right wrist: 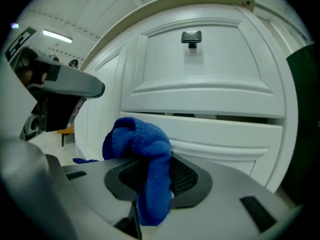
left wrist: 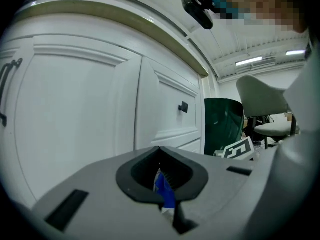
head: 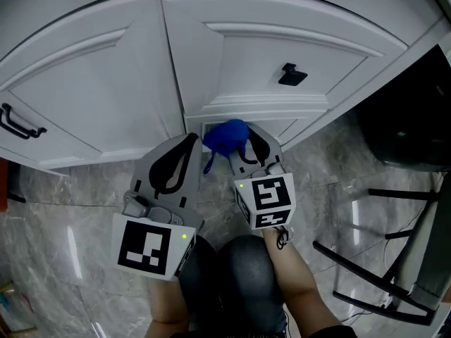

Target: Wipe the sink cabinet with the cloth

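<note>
Cloth [right wrist: 141, 146], blue, clamped in the jaws of the right tongs [right wrist: 156, 180], bunched end just beyond the tips at the white sink cabinet [right wrist: 215, 129]; left tongs [left wrist: 161, 181] alongside, jaws together, blue sliver in their gap, possibly pinched.

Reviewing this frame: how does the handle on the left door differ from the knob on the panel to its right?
The handle is a long bar pull with two fixing points. The knob is one short, blocky piece. The handle sits far to the left on its door, while the knob sits mid-width on its panel. Both are black on white.
</note>
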A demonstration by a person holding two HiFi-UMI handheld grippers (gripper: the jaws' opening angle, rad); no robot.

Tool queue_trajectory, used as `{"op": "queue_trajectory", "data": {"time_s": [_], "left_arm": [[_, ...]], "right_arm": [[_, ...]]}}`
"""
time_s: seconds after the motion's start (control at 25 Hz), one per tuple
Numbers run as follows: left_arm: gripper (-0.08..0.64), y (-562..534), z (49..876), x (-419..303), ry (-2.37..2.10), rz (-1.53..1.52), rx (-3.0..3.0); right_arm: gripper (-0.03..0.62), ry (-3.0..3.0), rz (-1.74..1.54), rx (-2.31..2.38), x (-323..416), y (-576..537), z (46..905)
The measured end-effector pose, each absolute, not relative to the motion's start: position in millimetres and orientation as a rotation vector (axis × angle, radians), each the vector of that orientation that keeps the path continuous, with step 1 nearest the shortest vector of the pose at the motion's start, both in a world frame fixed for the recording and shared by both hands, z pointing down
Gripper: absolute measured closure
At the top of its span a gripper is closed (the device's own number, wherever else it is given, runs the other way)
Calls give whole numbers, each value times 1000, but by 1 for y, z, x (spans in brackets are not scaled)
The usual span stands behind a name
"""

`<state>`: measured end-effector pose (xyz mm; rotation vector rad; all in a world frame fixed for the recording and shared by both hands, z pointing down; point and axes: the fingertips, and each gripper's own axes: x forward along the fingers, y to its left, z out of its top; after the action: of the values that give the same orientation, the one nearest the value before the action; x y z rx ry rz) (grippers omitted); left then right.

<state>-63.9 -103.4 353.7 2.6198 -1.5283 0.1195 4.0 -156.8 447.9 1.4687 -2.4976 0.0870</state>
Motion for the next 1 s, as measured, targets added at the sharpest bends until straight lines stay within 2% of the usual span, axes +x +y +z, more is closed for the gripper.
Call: {"op": "queue_trajectory", "data": {"time_s": [0.48, 0.72, 1.0], "left_arm": [[557, -41, 384, -53, -1219, 10, 2811], [557, -12, 398, -42, -1111, 117, 2958], [557, -9, 402, -43, -1081, 76, 2935]], "right_arm": [[476, -2603, -68, 1517, 7, -151, 444], [476, -2597, -178, 1530, 7, -155, 448], [476, -2568, -159, 1567, 19, -157, 456]]}}
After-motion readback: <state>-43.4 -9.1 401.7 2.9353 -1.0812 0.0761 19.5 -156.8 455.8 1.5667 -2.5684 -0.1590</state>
